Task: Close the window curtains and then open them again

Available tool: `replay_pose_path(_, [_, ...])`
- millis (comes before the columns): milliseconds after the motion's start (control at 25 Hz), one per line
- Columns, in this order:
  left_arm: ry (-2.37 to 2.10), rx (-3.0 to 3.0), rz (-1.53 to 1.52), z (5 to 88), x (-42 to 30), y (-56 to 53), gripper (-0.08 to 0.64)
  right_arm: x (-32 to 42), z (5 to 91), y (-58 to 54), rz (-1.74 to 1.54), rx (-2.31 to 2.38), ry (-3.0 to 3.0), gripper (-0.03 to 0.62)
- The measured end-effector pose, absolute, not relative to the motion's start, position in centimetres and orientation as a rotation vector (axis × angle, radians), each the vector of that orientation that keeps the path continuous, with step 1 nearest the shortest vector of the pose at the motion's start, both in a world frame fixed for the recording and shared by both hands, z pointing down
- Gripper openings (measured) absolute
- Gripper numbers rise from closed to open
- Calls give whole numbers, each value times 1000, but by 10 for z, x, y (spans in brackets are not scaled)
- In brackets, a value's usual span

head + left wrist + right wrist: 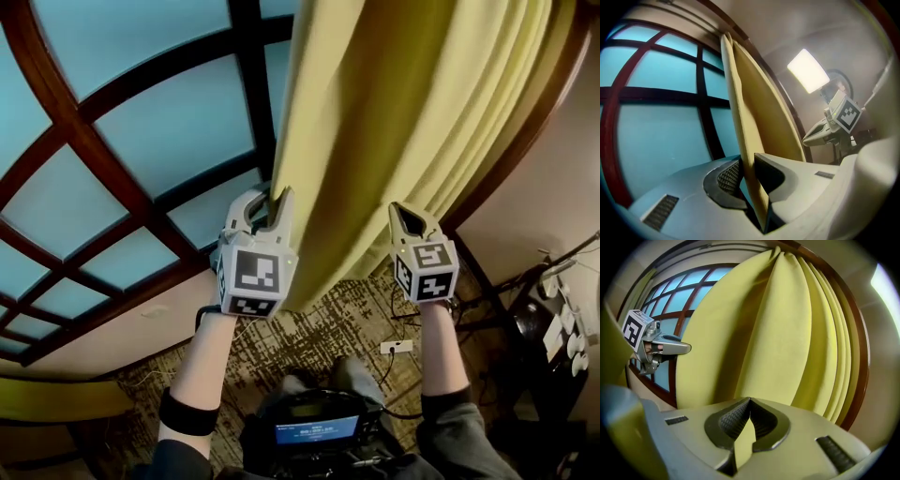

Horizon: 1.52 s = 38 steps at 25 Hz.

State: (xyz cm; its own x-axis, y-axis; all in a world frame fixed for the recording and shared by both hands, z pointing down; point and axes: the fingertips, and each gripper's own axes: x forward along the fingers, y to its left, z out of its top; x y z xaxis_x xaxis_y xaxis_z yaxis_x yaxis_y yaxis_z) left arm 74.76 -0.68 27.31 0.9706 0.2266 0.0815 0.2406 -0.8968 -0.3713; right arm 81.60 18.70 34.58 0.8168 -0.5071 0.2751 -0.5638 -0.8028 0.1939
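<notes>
— Where do we have the curtain (403,94)?

— Bunched in long yellow folds at the right side of the window (159,122). It hangs down between our two tools, and in the head view its lower end shows over the patterned carpet (309,328). The blue panes and their dark wooden bars lie bare to the left of it.

— And our right gripper (750,401)?

— Its fingers (733,420) are closed tip to tip, and a fold of the yellow cloth is pinched between the ribbed pads.

— The left gripper (746,161)?

— We have the curtain's leading edge standing upright between its fingers (787,178), but they are a little apart. The cloth lies against the finger away from the window. On the window side a sliver of blue shows between cloth and pad, so we would not call that a grip.

— How do the two sit to each other?

— Side by side at about the same height and apart. The left one is at the curtain's edge next to the glass, the right one at the front of the folds. We hold both out ahead of us.
</notes>
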Motion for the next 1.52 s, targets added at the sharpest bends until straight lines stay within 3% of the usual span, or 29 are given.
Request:
replay_pose_path(680, [-23, -2973, -532, 411, 589, -52, 67, 709, 448, 136, 504, 2605, -1212, 14])
replay_pose_path(720, [8, -2974, -561, 419, 576, -56, 58, 702, 455, 132, 517, 2596, -1239, 14])
replay_pose_path(760, [36, -2975, -590, 427, 563, -59, 2, 694, 462, 128, 530, 2584, -1270, 12])
replay_pose_path(840, [79, -2982, -636, 440, 539, -62, 2, 678, 477, 121, 558, 2550, -1322, 14])
replay_pose_path(1520, [337, -2966, -713, 491, 356, -195, 2, 503, 527, -22, 724, 2382, -1568, 12])
